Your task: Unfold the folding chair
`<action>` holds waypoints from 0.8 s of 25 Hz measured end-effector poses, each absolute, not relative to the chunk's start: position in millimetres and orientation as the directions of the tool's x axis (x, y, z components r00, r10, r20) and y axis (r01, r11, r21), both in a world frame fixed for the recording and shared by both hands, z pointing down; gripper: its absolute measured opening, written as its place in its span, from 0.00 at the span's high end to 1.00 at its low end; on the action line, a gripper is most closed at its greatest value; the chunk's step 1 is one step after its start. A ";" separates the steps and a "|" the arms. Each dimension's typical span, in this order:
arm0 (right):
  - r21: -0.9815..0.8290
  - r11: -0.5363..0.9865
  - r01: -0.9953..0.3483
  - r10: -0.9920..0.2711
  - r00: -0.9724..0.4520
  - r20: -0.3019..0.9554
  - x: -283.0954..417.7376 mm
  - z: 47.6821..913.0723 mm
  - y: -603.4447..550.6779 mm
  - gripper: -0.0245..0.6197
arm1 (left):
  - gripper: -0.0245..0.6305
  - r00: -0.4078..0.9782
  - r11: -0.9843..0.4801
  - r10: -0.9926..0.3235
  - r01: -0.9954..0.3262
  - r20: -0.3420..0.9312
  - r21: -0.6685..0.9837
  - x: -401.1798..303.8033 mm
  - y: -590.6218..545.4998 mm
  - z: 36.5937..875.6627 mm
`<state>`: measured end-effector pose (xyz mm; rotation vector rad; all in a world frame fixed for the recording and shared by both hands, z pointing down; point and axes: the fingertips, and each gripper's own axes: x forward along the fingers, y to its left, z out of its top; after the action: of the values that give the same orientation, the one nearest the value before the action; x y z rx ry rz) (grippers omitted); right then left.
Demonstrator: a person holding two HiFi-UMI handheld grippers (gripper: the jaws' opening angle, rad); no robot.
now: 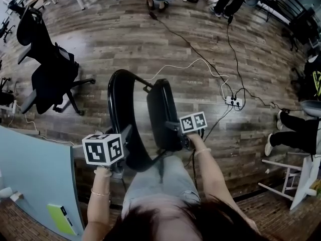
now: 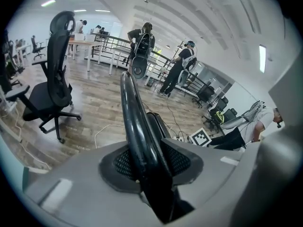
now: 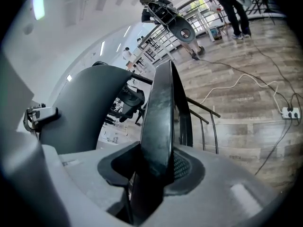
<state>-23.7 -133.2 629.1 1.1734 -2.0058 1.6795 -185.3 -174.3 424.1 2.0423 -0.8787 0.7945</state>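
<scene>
Clamping the left gripper (image 2: 147, 167) partway closed on the curved black back frame (image 2: 132, 108) of the folding chair (image 1: 116, 104), which is standing half folded on the wood floor (image 1: 150, 44) just ahead of the person. Pinching the seat panel (image 3: 161, 117) edge-on in the right gripper (image 3: 152, 171), also closed partway on it. Judging the step as spreading seat from frame: holding the left grip still as the anchor, easing the seat down and away evenly, guarding against pads sliding on smooth tube and legs skating across the floor.
</scene>
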 end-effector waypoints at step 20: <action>-0.758 -0.025 -0.652 -0.383 -0.694 0.610 62.7 645.1 -116.2 0.72 | 0.83 0.497 -0.364 -0.378 -0.856 0.781 0.368 -135.7 -167.5 425.7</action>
<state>62.7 -116.2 645.1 1.1030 -2.0251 1.7915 -135.7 -167.5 425.7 1.9484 -1.0161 0.7637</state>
